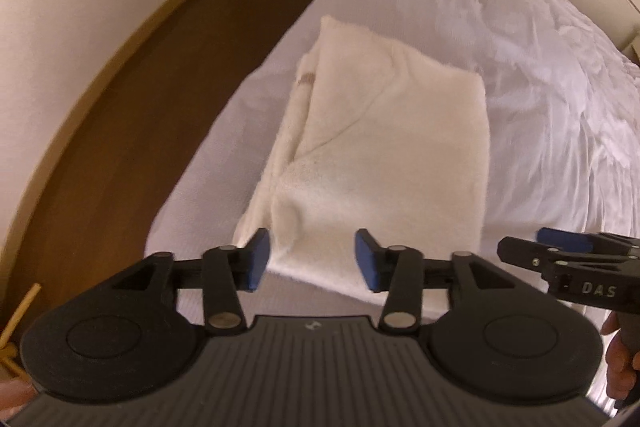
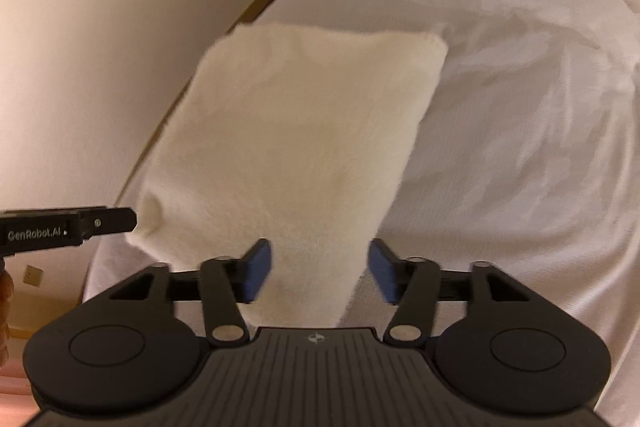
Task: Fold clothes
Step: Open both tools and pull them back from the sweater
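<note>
Left tongs: seen spread wide apart in the left wrist view, nothing held between the blue pads; they are poised just over the near edge of the garment, and contact with the cloth cannot be made out.

Right tongs: seen equally wide apart in the right wrist view, nothing gripped; the near end of the garment is framed between the two blue pads, though whether it is touched cannot be told.

Cream garment: a fluffy, cream-coloured piece of clothing, laid folded into a rough rectangle on the bed, close to the bed's left edge; a narrower folded layer is seen along its left side, and a small brownish mark near its far left part. In the right wrist view it is shown blurred.

Bed: covered in a white, creased sheet; the creases are gathered to the right and far side of the garment.

Floor: dark brown wood, seen left of the bed, bordered by a pale wall with a light wooden skirting.

Each tongs in the other's view: the right tongs are seen at the near right edge of the left wrist view, beside the garment's near right corner; the left tongs are seen at the left edge of the right wrist view, just beside the garment's near left corner.
</note>
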Demonstrator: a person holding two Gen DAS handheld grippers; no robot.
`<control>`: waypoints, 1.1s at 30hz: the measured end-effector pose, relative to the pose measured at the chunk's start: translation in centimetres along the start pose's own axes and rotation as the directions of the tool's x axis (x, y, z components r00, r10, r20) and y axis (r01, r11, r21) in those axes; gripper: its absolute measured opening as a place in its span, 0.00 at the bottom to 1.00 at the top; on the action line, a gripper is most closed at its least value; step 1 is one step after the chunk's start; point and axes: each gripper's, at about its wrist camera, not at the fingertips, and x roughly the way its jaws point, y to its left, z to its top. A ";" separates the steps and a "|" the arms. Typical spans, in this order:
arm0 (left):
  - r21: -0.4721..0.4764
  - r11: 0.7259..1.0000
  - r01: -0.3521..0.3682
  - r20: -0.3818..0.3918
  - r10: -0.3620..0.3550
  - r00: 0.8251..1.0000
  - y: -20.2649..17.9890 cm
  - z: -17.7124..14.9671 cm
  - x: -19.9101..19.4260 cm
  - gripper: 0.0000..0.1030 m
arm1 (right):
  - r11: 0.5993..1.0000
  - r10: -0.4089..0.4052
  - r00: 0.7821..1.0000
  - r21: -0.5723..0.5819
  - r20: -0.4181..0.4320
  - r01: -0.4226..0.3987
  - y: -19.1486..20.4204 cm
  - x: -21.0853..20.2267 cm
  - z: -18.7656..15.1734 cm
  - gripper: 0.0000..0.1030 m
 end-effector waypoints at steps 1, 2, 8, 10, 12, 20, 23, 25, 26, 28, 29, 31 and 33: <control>0.000 1.000 -0.010 0.010 0.010 1.000 -0.5 -0.2 -1.1 0.46 | 1.000 0.001 1.000 0.001 0.009 -0.001 -0.1 -1.0 0.0 0.75; 0.001 1.000 -0.020 0.020 0.020 1.000 -1.0 -0.4 -2.1 0.50 | 1.000 0.003 1.000 0.000 0.020 -0.003 -0.1 -2.0 -0.1 0.78; -0.023 0.993 -0.119 0.077 0.121 0.990 -4.0 -3.0 -8.5 0.69 | 0.999 0.031 0.996 -0.041 0.086 -0.028 -0.2 -7.7 -0.7 0.92; -0.045 0.988 -0.147 0.090 0.150 0.985 -5.1 -4.0 -10.3 0.73 | 0.997 0.047 0.994 -0.058 0.099 -0.041 -0.3 -9.6 -1.0 0.96; -0.069 0.983 -0.171 0.103 0.178 0.979 -6.3 -4.9 -12.1 0.79 | 0.996 0.069 0.992 -0.072 0.109 -0.061 -0.4 -11.5 -1.3 0.98; -0.182 0.958 -0.219 0.195 0.254 0.947 -11.2 -9.2 -18.8 0.99 | 0.983 0.121 0.984 -0.151 0.134 -0.100 -0.9 -18.3 -3.6 0.99; -0.225 0.948 -0.227 0.220 0.276 0.936 -13.1 -10.7 -20.7 0.99 | 0.976 0.126 0.983 -0.195 0.136 -0.098 -1.5 -20.4 -4.6 0.99; -0.249 0.937 -0.244 0.231 0.302 0.925 -14.5 -11.7 -21.7 0.99 | 0.970 0.131 0.982 -0.224 0.138 -0.098 -2.1 -21.6 -5.3 0.99; -0.257 0.932 -0.254 0.234 0.315 0.920 -15.3 -12.1 -22.1 0.99 | 0.966 0.133 0.982 -0.240 0.137 -0.097 -2.5 -22.1 -5.6 0.99; -0.271 0.921 -0.281 0.237 0.347 0.908 -16.9 -13.0 -22.9 0.99 | 0.957 0.139 0.981 -0.273 0.138 -0.098 -3.2 -23.2 -6.2 0.99; -0.274 0.915 -0.296 0.242 0.363 0.900 -17.7 -13.4 -23.2 0.99 | 0.954 0.138 0.980 -0.286 0.145 -0.092 -3.6 -23.6 -6.4 1.00; -0.280 0.907 -0.316 0.246 0.386 0.889 -19.0 -14.2 -23.7 0.99 | 0.947 0.135 0.978 -0.310 0.160 -0.080 -4.2 -24.6 -7.0 1.00; -0.287 0.899 -0.332 0.237 0.403 0.884 -20.0 -14.8 -24.0 0.99 | 0.944 0.127 0.977 -0.323 0.174 -0.065 -4.7 -25.2 -7.4 1.00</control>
